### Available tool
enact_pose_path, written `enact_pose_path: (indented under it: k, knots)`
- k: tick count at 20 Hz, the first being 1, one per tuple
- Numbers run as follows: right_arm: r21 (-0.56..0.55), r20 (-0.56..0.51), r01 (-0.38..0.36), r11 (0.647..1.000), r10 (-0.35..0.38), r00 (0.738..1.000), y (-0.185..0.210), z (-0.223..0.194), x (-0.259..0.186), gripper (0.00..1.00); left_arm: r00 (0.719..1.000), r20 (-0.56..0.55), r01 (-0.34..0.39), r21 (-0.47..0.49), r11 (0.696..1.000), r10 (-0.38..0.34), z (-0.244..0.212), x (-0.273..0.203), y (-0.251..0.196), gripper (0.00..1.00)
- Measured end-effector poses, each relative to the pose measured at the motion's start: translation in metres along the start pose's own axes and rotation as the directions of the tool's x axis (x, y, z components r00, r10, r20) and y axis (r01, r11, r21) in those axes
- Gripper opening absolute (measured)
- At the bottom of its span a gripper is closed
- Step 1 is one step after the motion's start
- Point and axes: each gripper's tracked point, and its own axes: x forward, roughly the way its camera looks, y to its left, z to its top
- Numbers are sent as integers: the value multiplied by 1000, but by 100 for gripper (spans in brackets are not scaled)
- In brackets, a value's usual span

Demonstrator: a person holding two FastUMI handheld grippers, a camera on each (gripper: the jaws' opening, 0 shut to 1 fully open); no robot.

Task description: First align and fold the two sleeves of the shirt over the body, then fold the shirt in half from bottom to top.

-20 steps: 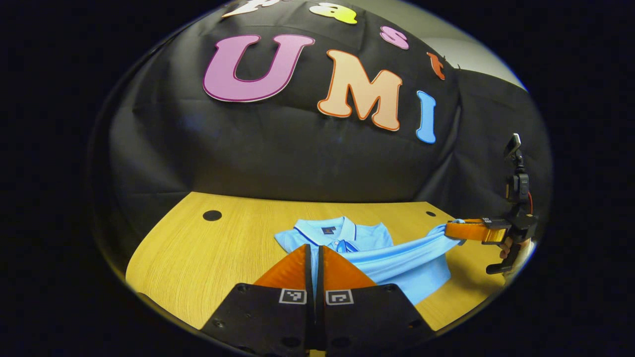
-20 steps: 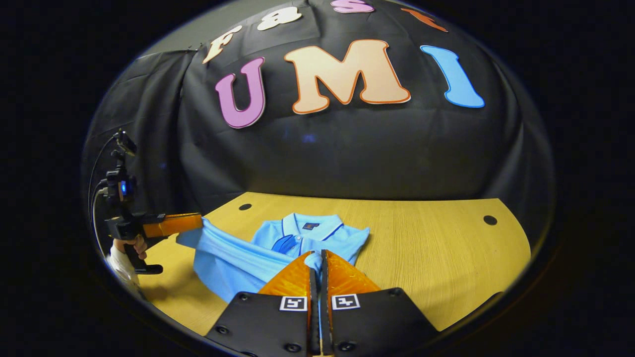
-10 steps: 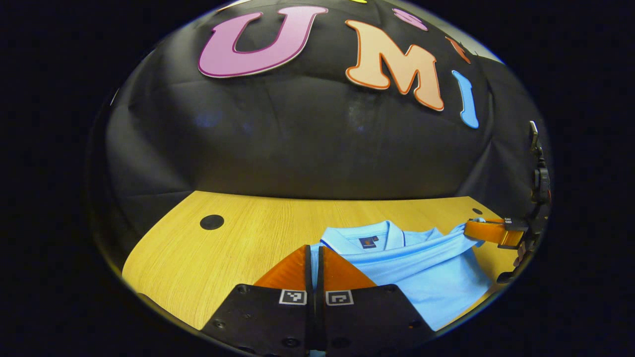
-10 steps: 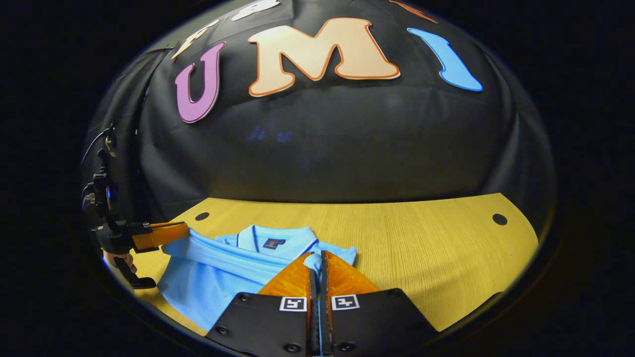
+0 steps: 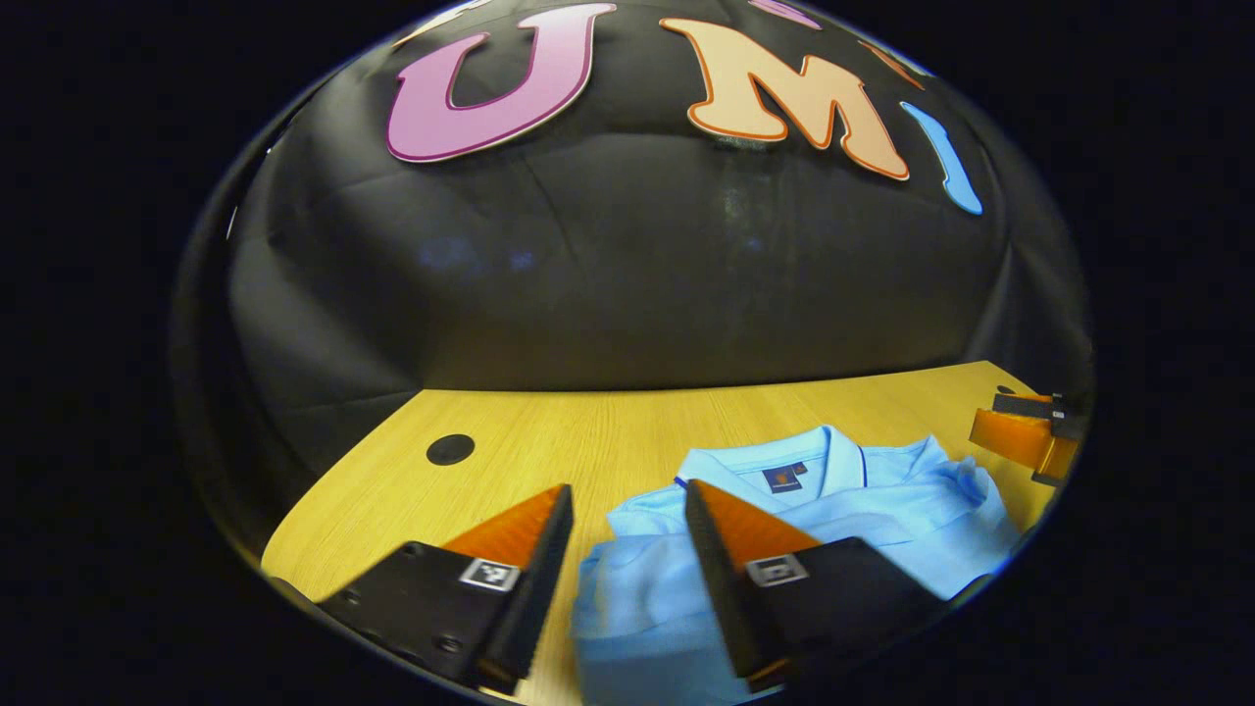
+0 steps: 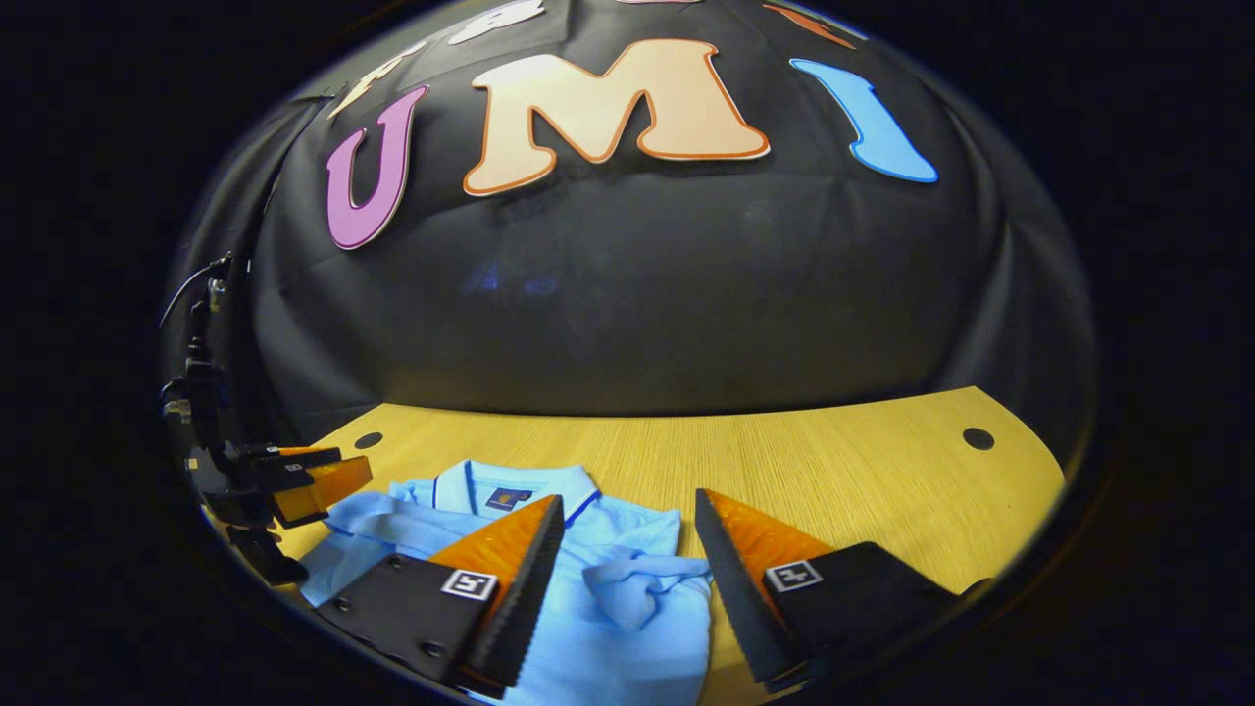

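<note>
a: where is the light blue polo shirt point(image 5: 863, 510) lying right now?

b: it is lying folded on the wooden tabletop point(image 6: 863, 461), collar point(image 6: 510, 482) facing the booth wall; the folded-up hem is resting just short of the collar, with a small bunched lump of cloth point(image 6: 632, 586) sitting on top near its right edge.

a: and the jaws?

b: the left gripper point(image 5: 620, 549) is hovering with jaws spread wide over the shirt's left edge, gripping nothing; the right gripper point(image 6: 627, 564) is doing the same over the lump, jaws wide and empty.

a: how is it going to handle?

b: i'm judging it soft, light and limp, sagging wherever it is unsupported; pinching a doubled edge or corner is looking safest, both layers together, and the lump is probably wanting smoothing.
</note>
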Motion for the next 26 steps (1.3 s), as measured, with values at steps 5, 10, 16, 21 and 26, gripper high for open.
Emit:
enact_pose_path:
  k: [5, 10, 16, 21, 26]
  knots:
    - [-38, 22, -35, 999, 36, 999, 7, -1, -32, 100, 999, 47, 6, 11, 1000, -6, 9, -39, 3, 99]
    - [-68, 57, -38, 997, 42, 998, 12, -4, -83, 99, 994, 83, 62, 51, 997, -66, 4, -95, -19, 99]
    - [-74, 146, -52, 996, 63, 987, 24, -1, -156, 99, 986, 131, 98, 53, 994, -104, -4, -159, -35, 98]
    - [-95, 202, -55, 994, 74, 977, 26, -12, -197, 99, 974, 206, 78, 72, 994, -91, -3, -201, -34, 98]
    - [-41, 200, -72, 997, 79, 977, 26, -29, -222, 99, 972, 209, 105, 13, 994, -105, -23, -228, -42, 98]
